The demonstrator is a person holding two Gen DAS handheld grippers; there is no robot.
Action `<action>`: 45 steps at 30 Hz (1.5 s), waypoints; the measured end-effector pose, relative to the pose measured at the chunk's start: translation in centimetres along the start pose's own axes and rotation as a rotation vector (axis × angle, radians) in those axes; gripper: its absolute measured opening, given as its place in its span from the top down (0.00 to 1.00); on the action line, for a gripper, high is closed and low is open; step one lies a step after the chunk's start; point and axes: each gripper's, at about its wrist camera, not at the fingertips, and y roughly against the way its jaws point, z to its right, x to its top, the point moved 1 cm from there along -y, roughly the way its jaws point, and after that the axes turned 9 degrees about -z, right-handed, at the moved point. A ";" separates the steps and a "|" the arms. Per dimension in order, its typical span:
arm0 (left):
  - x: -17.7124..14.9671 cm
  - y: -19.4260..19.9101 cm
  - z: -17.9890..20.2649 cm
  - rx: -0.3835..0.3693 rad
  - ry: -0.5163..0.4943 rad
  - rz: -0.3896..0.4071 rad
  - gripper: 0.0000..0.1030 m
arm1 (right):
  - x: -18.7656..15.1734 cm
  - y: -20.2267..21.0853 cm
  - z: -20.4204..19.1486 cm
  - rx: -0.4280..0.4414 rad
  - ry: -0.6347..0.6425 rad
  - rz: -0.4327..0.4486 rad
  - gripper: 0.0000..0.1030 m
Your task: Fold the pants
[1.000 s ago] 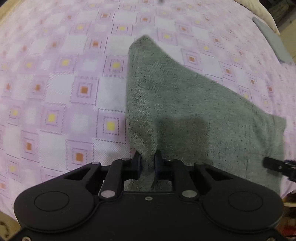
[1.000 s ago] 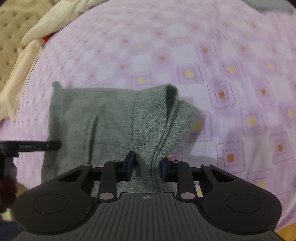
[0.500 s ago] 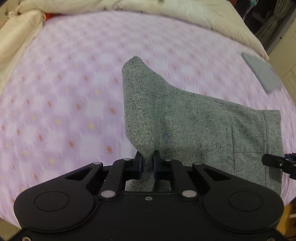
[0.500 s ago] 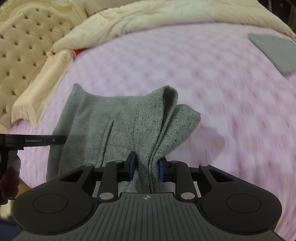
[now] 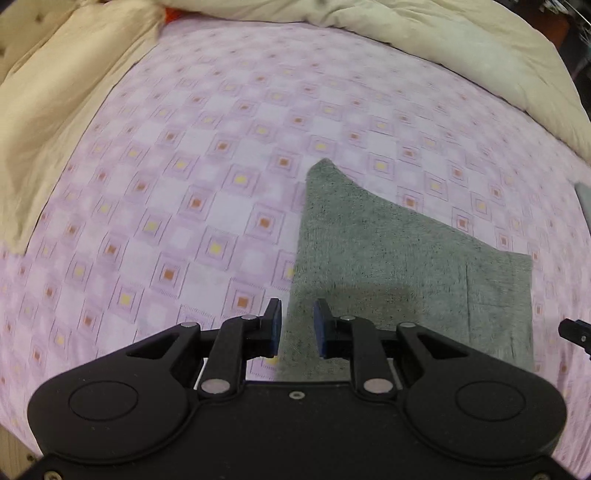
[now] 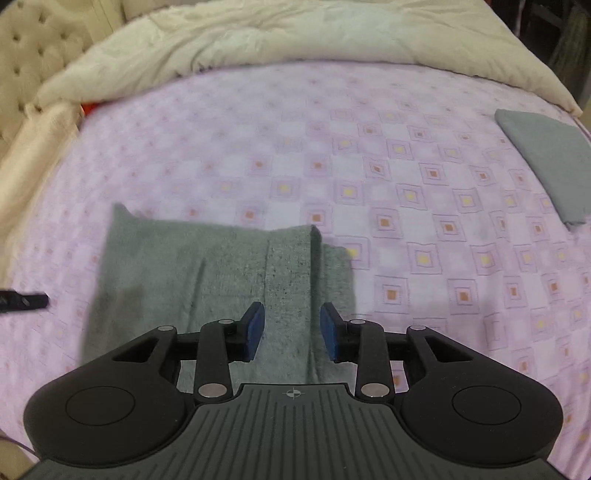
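The grey speckled pants [image 5: 399, 266] lie folded flat on the purple patterned bedsheet [image 5: 184, 192]. In the left wrist view my left gripper [image 5: 297, 328] is open, its jaws apart over the pants' near left edge. In the right wrist view the pants [image 6: 207, 277] lie as a rectangle with a raised fold ridge near the right side. My right gripper [image 6: 291, 332] is open above the pants' near right part and holds nothing. The other gripper's tip shows at each view's side edge [image 5: 576, 330].
A cream duvet [image 6: 295, 33] is bunched along the far side of the bed and down the left [image 5: 55, 110]. A folded grey garment [image 6: 550, 158] lies at the far right. A tufted headboard [image 6: 33, 48] stands at the upper left.
Both grippers have opened and let go of the pants. The lifted cloth has dropped flat onto the sheet, and both grippers have drawn back.
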 end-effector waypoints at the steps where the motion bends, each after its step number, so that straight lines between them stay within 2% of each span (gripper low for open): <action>1: -0.2 0.4 0.1 0.009 -0.002 0.007 0.73 | -0.6 0.7 0.1 0.007 0.004 0.015 0.69; 8: -1.8 4.3 2.0 0.036 -0.040 0.068 0.73 | -1.6 4.2 -1.6 0.040 0.029 0.101 0.69; 13: -3.5 7.1 4.2 0.022 -0.046 0.108 0.58 | -3.2 6.5 -2.4 0.031 0.045 0.147 0.69; 18: -6.0 9.3 6.4 0.026 -0.064 0.132 0.56 | -4.7 8.5 -2.7 0.025 0.089 0.164 0.69; 30: -10.6 11.5 8.9 0.064 -0.134 0.169 0.55 | -7.1 10.8 -2.6 0.026 0.113 0.208 0.69; 45: -12.6 11.3 8.9 0.060 -0.144 0.137 0.55 | -8.7 11.0 -3.3 0.040 0.130 0.205 0.69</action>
